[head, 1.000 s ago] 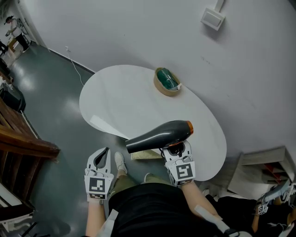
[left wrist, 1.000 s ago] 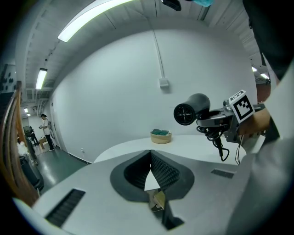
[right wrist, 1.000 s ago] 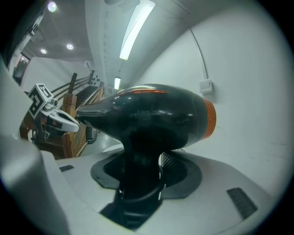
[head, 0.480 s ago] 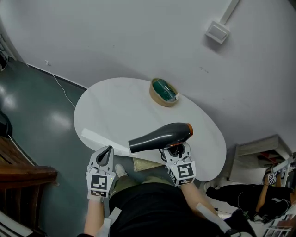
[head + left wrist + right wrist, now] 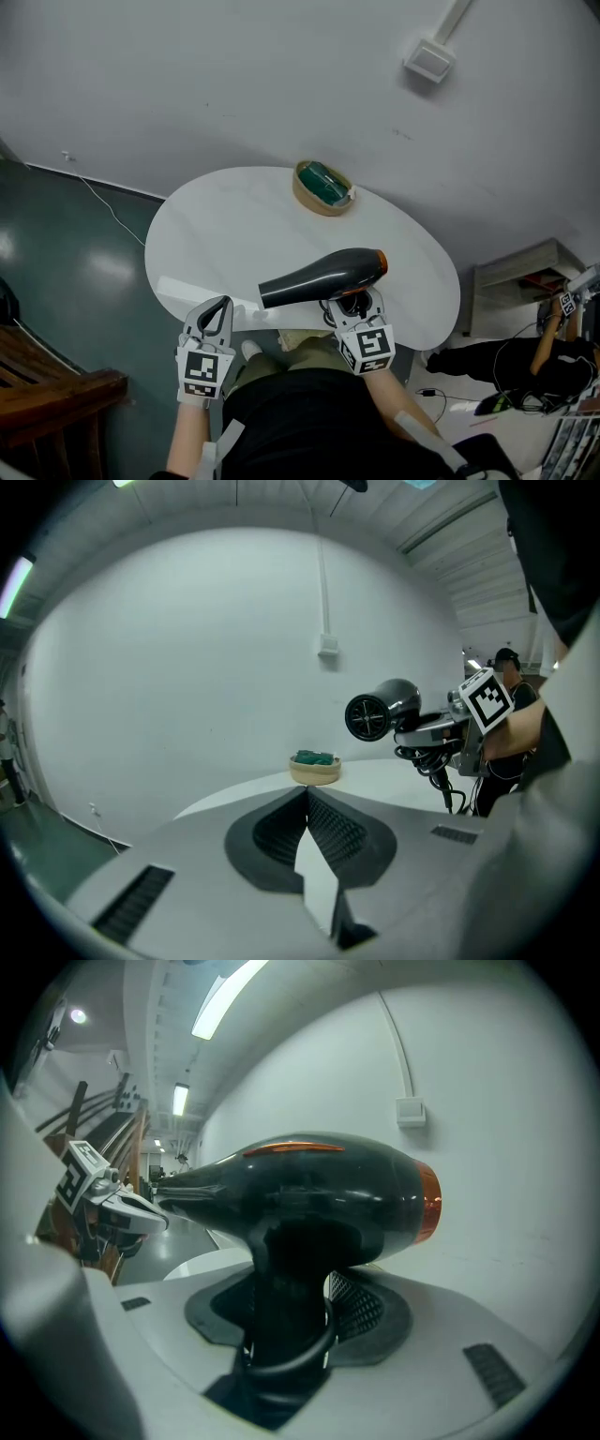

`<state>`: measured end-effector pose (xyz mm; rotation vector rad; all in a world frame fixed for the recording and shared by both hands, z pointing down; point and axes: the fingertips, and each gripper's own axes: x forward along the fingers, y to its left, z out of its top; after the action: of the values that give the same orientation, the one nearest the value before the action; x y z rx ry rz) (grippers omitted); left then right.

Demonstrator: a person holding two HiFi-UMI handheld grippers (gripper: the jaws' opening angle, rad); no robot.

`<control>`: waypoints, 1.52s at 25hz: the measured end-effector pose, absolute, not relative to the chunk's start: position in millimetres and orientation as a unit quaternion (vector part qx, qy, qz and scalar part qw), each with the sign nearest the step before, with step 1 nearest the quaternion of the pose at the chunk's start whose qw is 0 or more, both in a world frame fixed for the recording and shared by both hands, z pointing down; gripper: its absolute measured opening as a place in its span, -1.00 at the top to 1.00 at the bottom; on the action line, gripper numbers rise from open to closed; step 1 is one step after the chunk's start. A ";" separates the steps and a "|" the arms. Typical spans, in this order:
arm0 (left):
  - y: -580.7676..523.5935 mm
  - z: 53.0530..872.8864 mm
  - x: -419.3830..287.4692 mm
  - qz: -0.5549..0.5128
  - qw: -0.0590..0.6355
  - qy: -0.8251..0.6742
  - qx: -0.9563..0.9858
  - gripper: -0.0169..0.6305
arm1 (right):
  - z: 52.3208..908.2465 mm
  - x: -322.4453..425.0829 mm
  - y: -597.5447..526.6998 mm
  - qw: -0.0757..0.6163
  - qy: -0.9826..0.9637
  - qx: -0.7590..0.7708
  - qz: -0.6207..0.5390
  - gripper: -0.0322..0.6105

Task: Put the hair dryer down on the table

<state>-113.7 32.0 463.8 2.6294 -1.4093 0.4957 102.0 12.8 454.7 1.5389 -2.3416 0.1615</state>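
A black hair dryer [image 5: 323,277] with an orange rear ring hangs above the near edge of the white oval table [image 5: 234,225], nozzle pointing left. My right gripper [image 5: 354,305] is shut on its handle; in the right gripper view the hair dryer [image 5: 300,1199] fills the middle, its handle and looped cord between the jaws. My left gripper [image 5: 212,317] is shut and empty, just off the table's near edge, left of the dryer. From the left gripper view the hair dryer [image 5: 384,710] shows nozzle-on at the right.
A round wooden bowl [image 5: 322,186] with green contents stands at the table's far edge by the grey wall; the bowl [image 5: 314,766] also shows in the left gripper view. A wooden bench [image 5: 47,394] is at the lower left. Another person [image 5: 525,361] sits at the right.
The head view has tilted so the table sits lower and nearer in frame. Both grippers and the dryer keep their pose relative to each other; the grip is unchanged.
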 end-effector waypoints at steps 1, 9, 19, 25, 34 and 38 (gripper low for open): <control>29.5 464.2 -112.8 0.164 0.060 -0.462 0.870 0.92 | 455.8 102.6 12.8 0.169 -0.821 0.542 0.058 0.23; 15.1 471.5 -90.6 0.174 0.077 -0.468 0.863 0.92 | 469.6 125.8 7.6 0.176 -0.824 0.533 0.071 0.23; -1.3 476.0 -51.4 0.211 0.095 -0.508 0.829 0.92 | 500.8 157.2 -23.6 0.183 -0.854 0.475 0.104 0.23; -1.3 484.6 -35.4 0.229 0.117 -0.536 0.804 0.92 | 520.3 161.5 -41.1 0.189 -0.873 0.434 0.113 0.23; -4.6 499.7 -39.4 0.243 0.147 -0.554 0.783 0.92 | 551.2 150.8 -73.4 0.213 -0.876 0.410 0.143 0.23; -16.1 502.2 -50.3 0.246 0.143 -0.546 0.788 0.92 | 562.3 136.3 -91.8 0.232 -0.870 0.407 0.150 0.23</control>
<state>-50.3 -16.1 502.2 2.2711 -1.5759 0.7096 136.3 -91.8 562.3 1.1193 -2.3926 0.4134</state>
